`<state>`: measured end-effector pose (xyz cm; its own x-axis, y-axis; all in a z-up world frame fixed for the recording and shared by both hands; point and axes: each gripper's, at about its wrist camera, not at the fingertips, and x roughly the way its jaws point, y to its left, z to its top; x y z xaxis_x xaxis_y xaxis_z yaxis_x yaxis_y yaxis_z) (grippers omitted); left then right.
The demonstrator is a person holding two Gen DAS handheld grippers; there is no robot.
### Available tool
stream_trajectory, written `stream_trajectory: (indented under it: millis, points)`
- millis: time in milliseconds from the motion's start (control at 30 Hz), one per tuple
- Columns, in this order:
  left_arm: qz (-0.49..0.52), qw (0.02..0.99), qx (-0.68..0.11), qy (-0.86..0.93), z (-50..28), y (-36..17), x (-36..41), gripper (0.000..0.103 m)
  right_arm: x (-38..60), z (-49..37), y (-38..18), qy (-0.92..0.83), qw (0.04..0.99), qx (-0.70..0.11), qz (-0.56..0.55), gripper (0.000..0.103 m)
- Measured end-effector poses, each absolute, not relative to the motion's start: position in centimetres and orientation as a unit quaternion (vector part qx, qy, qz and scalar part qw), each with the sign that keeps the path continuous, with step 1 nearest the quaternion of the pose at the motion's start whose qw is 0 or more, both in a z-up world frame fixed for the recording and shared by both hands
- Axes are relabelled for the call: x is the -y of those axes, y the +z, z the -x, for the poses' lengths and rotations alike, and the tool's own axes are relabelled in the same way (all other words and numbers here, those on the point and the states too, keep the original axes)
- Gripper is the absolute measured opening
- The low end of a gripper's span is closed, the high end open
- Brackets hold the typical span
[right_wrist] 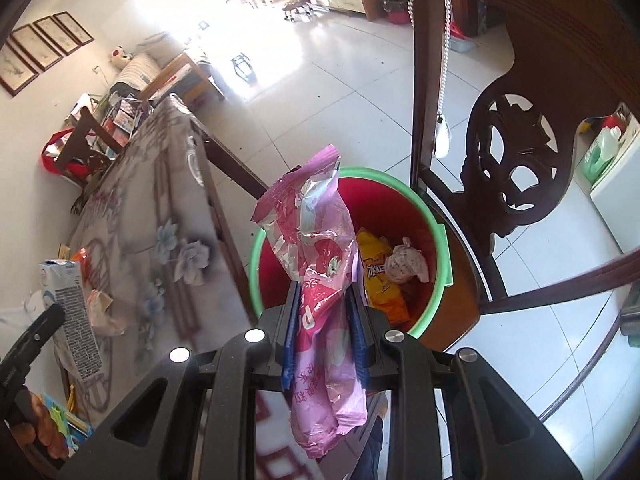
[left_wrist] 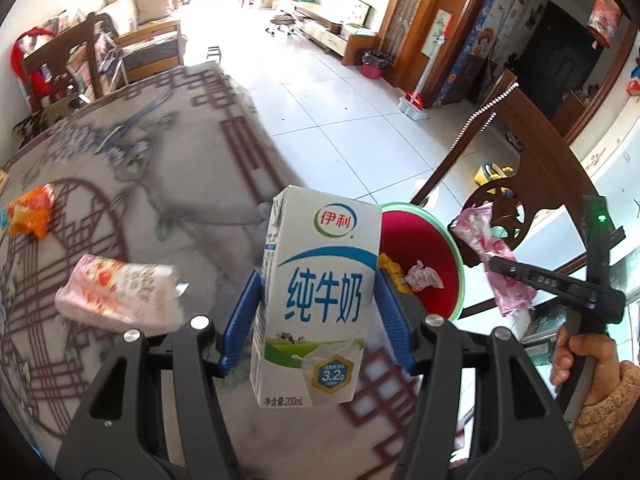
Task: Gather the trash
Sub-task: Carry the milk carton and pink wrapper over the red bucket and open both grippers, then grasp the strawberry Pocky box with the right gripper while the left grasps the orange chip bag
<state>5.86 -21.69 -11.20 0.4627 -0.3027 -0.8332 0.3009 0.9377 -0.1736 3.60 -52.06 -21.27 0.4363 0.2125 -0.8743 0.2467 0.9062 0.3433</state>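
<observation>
— Two pairs of tongs, both full. The left tongs [left_wrist: 318,312] have their blue pads clamped on the sides of a white-and-blue milk carton [left_wrist: 316,300], held upright above the table's edge.

— And the right?

— The right tongs [right_wrist: 325,328] are pinched narrow on a crumpled pink plastic snack wrapper [right_wrist: 320,280], which sticks up past the fingertips and hangs down below them. It sits just in front of the red bucket with the green rim [right_wrist: 440,236].

— Anything in the bucket?

— A yellow-orange snack bag [right_wrist: 378,276] and a crumpled pale wrapper [right_wrist: 406,262] lie at the bottom. The bucket stands on the tiled floor [right_wrist: 340,92] between the table and a dark carved wooden chair [right_wrist: 516,152].

— What's on the table?

— On the grey floral tablecloth [left_wrist: 168,168]: a pink-and-white packet [left_wrist: 120,292] near the left tongs, and farther off an orange wrapper [left_wrist: 30,216] by the table's far-left side.
</observation>
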Motion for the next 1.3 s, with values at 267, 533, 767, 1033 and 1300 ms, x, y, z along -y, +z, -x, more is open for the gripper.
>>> stream_trajectory:
  millis: [267,533,767,1033,1300]
  points:
    - [-0.022,0.842,-0.490,-0.224,-7.7,-12.0,26.4,0.056,53.2,-5.1,-23.2,-0.025,0.812,-0.536,-0.231,0.067]
    - [-0.059,0.822,-0.484,-0.294,-9.0,-13.7,32.6,0.052,55.5,-4.9,-22.5,-0.057,0.816,-0.523,-0.241,0.068]
    - [-0.054,0.821,-0.476,-0.311,-8.8,-13.2,33.2,0.051,56.4,-3.5,-21.6,-0.072,0.816,-0.516,-0.251,0.068]
    - [0.012,0.846,-0.473,-0.247,-7.5,-11.5,26.1,0.079,52.6,-3.4,-20.1,-0.039,0.824,-0.519,-0.223,0.070]
    - [0.083,0.857,-0.492,-0.128,-5.4,-12.1,14.6,0.079,44.8,-4.1,-18.4,0.033,0.836,-0.523,-0.161,0.073]
